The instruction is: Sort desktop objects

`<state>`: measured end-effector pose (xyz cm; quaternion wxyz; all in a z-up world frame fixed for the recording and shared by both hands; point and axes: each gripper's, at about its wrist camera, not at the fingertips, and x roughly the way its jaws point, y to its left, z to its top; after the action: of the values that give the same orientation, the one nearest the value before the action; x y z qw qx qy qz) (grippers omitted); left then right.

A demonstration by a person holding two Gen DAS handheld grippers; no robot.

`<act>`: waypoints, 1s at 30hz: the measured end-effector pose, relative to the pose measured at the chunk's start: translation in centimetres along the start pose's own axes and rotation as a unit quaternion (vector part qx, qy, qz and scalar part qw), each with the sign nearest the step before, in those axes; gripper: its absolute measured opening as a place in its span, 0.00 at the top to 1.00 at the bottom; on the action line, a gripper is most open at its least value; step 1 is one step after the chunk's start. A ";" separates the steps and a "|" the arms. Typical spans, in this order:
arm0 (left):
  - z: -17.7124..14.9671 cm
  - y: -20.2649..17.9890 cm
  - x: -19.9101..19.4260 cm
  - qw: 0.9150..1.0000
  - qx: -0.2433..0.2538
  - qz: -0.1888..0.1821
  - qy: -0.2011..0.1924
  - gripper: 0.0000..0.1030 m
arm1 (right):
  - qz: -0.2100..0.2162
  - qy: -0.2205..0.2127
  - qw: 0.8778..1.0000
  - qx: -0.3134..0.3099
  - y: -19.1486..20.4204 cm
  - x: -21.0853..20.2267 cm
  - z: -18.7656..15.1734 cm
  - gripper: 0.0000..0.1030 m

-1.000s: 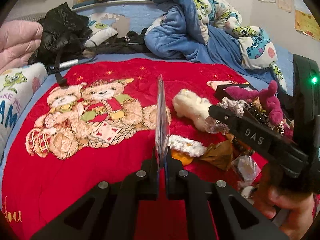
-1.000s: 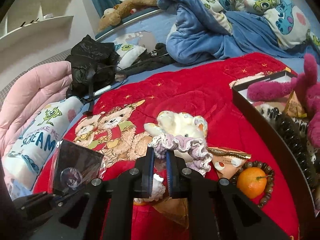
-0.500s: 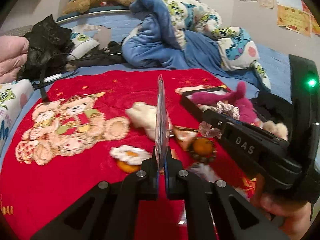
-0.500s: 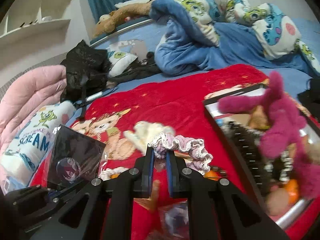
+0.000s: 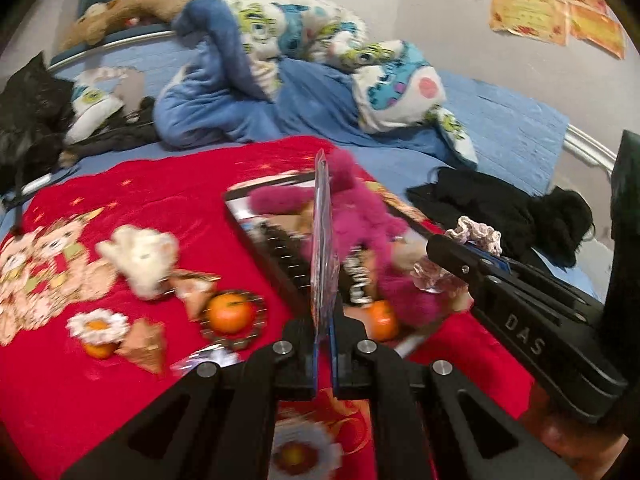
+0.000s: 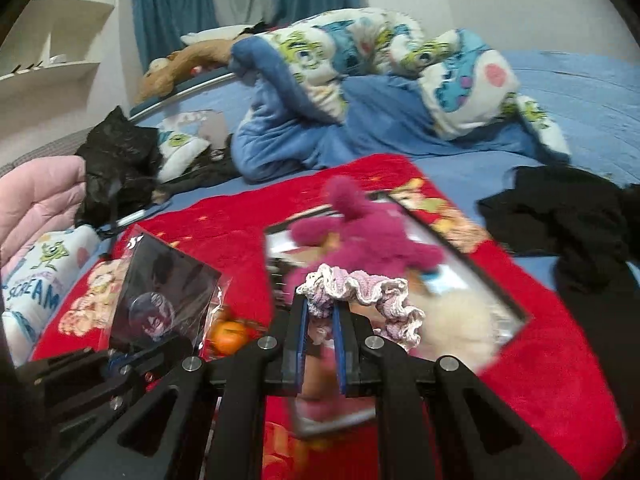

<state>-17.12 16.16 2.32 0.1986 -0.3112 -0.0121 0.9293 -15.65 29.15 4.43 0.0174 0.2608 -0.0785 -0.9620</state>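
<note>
Your left hand-held gripper (image 5: 323,344) is clenched on a clear plastic sleeve (image 5: 322,236), which stands edge-on and upright between its fingers. From the right wrist view, the sleeve (image 6: 160,288) shows its face: a dark card with a round badge inside. Your right hand-held gripper (image 6: 320,312) is clamped on a pink-and-white crocheted scrunchie (image 6: 360,292), whose loose frill hangs off to the right of the fingers. The letters "DAS" are printed on the side of the right hand-held gripper (image 5: 524,340) where the left wrist view catches it.

Both held items hang over a black-rimmed tray (image 6: 500,300) lying on the red bear-print blanket (image 5: 120,200) on the bed. A magenta plush toy (image 5: 360,216) lies in the tray. On the blanket to the left of the tray lie a white plush (image 5: 140,256) and a tangerine (image 5: 231,312) inside a bead bracelet. A pillow (image 6: 36,292) at the left edge reads "SCREAM". The certificates (image 5: 528,12) on the wall are too blurred to read.
</note>
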 end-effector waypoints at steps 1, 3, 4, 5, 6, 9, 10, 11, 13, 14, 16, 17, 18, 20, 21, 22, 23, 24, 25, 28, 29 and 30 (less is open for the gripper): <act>0.1 -1.0 0.3 1.000 0.010 -0.002 -0.001 0.96 | -0.002 -0.002 1.000 0.002 -0.7 -0.3 0.0 0.89; 0.1 -2.4 0.8 1.000 0.022 -0.007 -0.001 0.96 | -0.009 -0.008 1.000 0.006 -2.2 -1.1 0.2 0.89; 0.0 -3.0 1.0 1.000 0.027 -0.009 0.001 0.96 | -0.013 -0.010 1.000 0.007 -2.9 -1.4 0.2 0.88; 0.0 -3.4 1.2 1.000 0.029 -0.009 0.002 0.96 | -0.014 -0.010 1.000 0.009 -3.1 -1.5 0.2 0.88; -0.1 -3.5 1.4 1.000 0.029 -0.009 0.003 0.96 | -0.014 -0.011 1.000 0.012 -3.7 -1.6 0.2 0.88; -0.3 -3.6 2.2 1.000 0.020 -0.012 0.010 0.96 | -0.016 -0.011 1.000 0.015 -4.9 -2.0 0.1 0.88; -0.5 -3.5 2.2 1.000 0.019 -0.014 0.010 0.96 | -0.016 -0.011 1.000 0.014 -5.1 -2.1 0.0 0.88; -0.6 -3.5 2.4 1.000 0.019 -0.016 0.012 0.96 | -0.019 -0.013 1.000 0.014 -5.4 -2.2 0.0 0.88; -0.7 -3.6 2.9 1.000 0.016 -0.012 0.017 0.96 | -0.017 -0.012 1.000 0.017 -6.1 -2.2 -0.1 0.88; -0.7 -3.6 3.0 1.000 0.015 -0.012 0.016 0.96 | -0.015 -0.013 1.000 0.021 -6.3 -2.2 -0.1 0.88; -0.6 -3.7 3.3 1.000 0.016 -0.012 0.016 0.96 | -0.007 -0.012 1.000 0.028 -6.8 -2.2 -0.1 0.88; -0.7 -3.7 3.3 1.000 0.017 -0.011 0.016 0.96 | -0.005 -0.013 1.000 0.028 -6.9 -2.2 -0.2 0.88; -0.6 -3.7 3.4 1.000 0.021 -0.012 0.015 0.96 | -0.003 -0.014 0.999 0.029 -7.0 -2.1 -0.2 0.88; -0.4 -3.8 3.7 0.999 0.026 -0.014 0.011 0.96 | 0.005 -0.015 0.999 0.039 -7.3 -1.9 -0.1 0.88; -0.2 -3.7 3.9 0.999 0.027 -0.013 0.011 0.96 | 0.006 -0.018 0.999 0.043 -7.4 -1.8 -0.1 0.88; 0.2 -3.5 4.2 1.000 0.024 -0.010 0.010 0.96 | 0.008 -0.020 0.999 0.049 -7.5 -1.6 0.1 0.88; 0.6 -3.3 4.4 1.000 0.020 -0.011 0.010 0.96 | 0.011 -0.022 0.998 0.055 -7.7 -1.4 0.4 0.88; 0.9 -3.1 4.7 1.000 0.021 -0.017 0.009 0.96 | 0.017 -0.026 0.997 0.065 -7.9 -1.1 0.9 0.88; 1.2 -3.1 5.1 0.999 0.026 -0.018 0.010 0.96 | 0.022 -0.029 0.997 0.071 -8.1 -0.9 1.4 0.88; 1.8 -2.9 6.6 0.999 0.047 -0.001 0.016 0.96 | 0.032 -0.040 0.996 0.074 -8.0 0.1 3.4 0.88; 1.9 -2.7 6.9 0.999 0.047 -0.002 0.017 0.96 | 0.040 -0.042 0.995 0.080 -8.1 0.4 3.7 0.88; 2.0 -2.6 7.5 0.999 0.047 -0.003 0.021 0.96 | 0.049 -0.041 0.994 0.088 -8.3 0.9 3.8 0.88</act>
<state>-22.84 21.60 0.05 0.2164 -0.3208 0.0345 0.9215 -18.28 37.79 5.85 0.0377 0.2176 -0.1763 -0.9592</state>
